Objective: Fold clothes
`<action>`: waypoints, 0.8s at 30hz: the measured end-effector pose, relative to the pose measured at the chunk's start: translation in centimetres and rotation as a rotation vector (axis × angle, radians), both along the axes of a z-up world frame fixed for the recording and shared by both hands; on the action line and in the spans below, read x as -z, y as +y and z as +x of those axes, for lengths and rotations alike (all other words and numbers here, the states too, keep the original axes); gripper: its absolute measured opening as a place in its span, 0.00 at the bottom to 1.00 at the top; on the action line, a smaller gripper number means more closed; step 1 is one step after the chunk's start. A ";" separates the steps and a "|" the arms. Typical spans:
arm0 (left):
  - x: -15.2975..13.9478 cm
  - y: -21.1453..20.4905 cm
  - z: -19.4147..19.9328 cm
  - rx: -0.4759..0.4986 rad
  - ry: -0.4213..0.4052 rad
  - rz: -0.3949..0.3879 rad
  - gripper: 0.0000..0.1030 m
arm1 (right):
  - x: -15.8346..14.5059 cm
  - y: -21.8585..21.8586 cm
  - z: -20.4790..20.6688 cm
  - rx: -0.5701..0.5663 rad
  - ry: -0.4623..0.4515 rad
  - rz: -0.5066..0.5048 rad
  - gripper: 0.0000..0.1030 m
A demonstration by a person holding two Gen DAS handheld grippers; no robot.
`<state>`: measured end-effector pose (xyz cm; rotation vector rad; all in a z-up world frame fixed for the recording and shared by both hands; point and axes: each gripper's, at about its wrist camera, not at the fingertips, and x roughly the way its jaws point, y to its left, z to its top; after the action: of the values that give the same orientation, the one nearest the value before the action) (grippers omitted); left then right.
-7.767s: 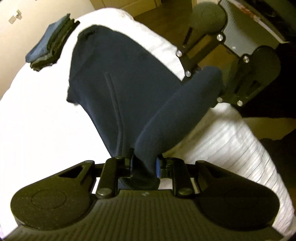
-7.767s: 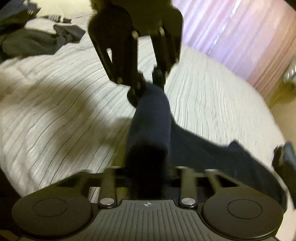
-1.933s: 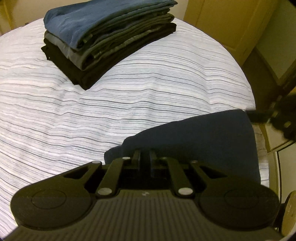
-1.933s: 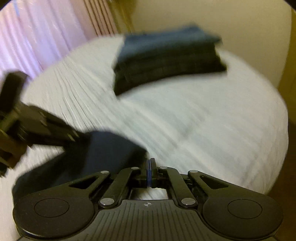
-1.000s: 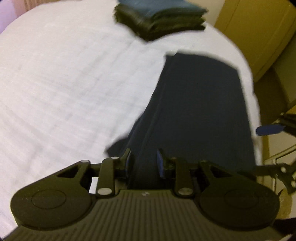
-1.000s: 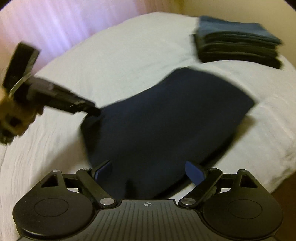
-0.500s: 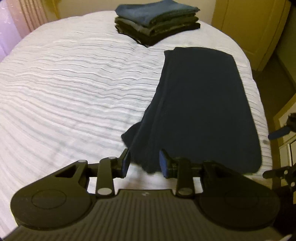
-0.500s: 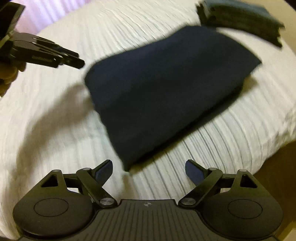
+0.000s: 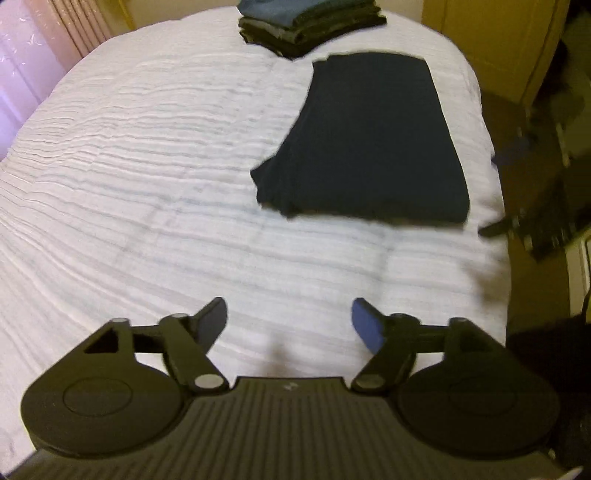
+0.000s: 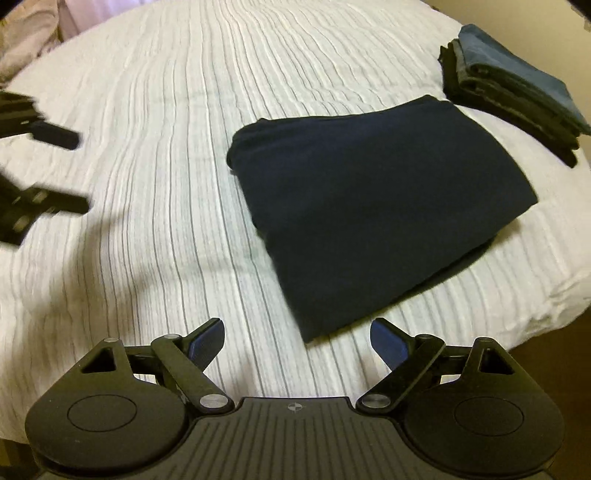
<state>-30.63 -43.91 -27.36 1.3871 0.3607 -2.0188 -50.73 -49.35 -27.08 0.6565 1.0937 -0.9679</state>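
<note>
A dark navy garment (image 9: 365,144) (image 10: 373,206) lies folded flat as a rough rectangle near the bed's edge. My left gripper (image 9: 288,323) hovers open over bare bedding, well short of the garment, nothing between its fingers. My right gripper (image 10: 297,338) is open too, its jaws just short of the garment's near corner, not touching it. In the right wrist view the left gripper's fingers (image 10: 55,136) show at the left edge, spread apart. The right gripper appears blurred at the right edge of the left wrist view (image 9: 517,192).
A stack of folded clothes (image 9: 310,26) (image 10: 517,88), blue on top of grey and black, sits beyond the navy garment. The striped white bedspread (image 9: 147,184) (image 10: 147,110) stretches wide to the left. Yellow cupboard doors (image 9: 495,37) and floor lie past the bed's right edge.
Both grippers let go of the navy garment and drew back from it; it now lies folded on the bed. The left jaws opened wider in the last half second.
</note>
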 end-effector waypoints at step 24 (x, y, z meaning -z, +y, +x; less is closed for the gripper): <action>-1.6 3.9 0.5 0.239 -0.062 -0.144 0.89 | -1.8 3.1 0.7 0.015 0.016 -0.059 0.99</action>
<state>-30.10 -39.98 -25.76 1.4548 0.0216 -2.1389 -50.06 -46.24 -25.29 0.6111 1.0716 -1.0162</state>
